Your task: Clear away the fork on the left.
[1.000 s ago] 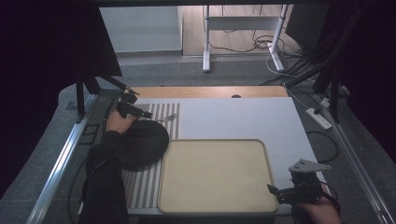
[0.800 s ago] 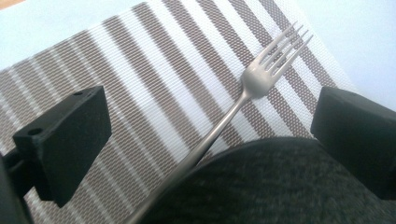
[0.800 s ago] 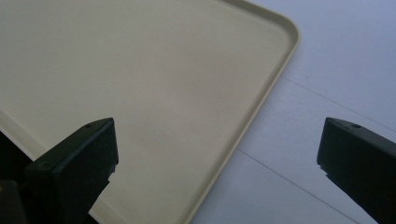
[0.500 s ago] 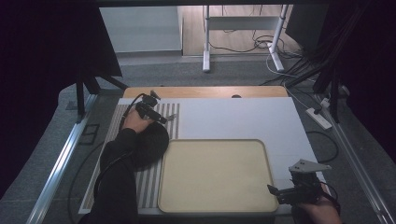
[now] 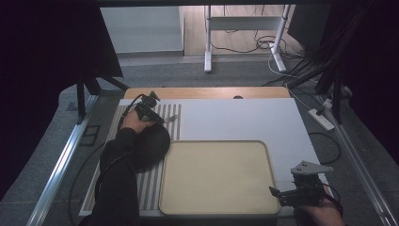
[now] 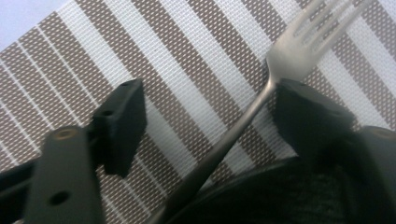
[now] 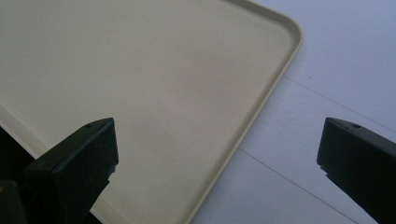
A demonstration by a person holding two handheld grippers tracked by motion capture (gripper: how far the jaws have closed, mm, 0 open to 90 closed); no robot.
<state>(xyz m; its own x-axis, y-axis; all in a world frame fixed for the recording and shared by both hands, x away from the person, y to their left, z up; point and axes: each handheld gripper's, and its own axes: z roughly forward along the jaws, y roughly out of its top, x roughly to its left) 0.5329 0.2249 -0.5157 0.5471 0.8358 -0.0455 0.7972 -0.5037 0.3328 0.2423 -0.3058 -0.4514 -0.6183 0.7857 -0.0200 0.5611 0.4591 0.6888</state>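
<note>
The left gripper (image 5: 157,117) sits low over the striped mat (image 6: 196,60) at the far left of the table, its jaws apart with the fork (image 6: 261,93) lying between them, the handle close against one jaw and running back over the rim of a dark plate (image 5: 150,146). To my eye this is the reach for the fork, the grip not yet made; the next move would call for closing on the thin handle squarely so it does not slip or twist. The right gripper (image 5: 291,195) hovers at the near right, jaws wide apart and holding nothing, over the corner of the cream tray (image 5: 216,179). The table (image 5: 244,117) is pale and bare beyond that. Farther off, the floor is grey, with desk legs (image 5: 207,56) and loose cables (image 5: 263,44).
</note>
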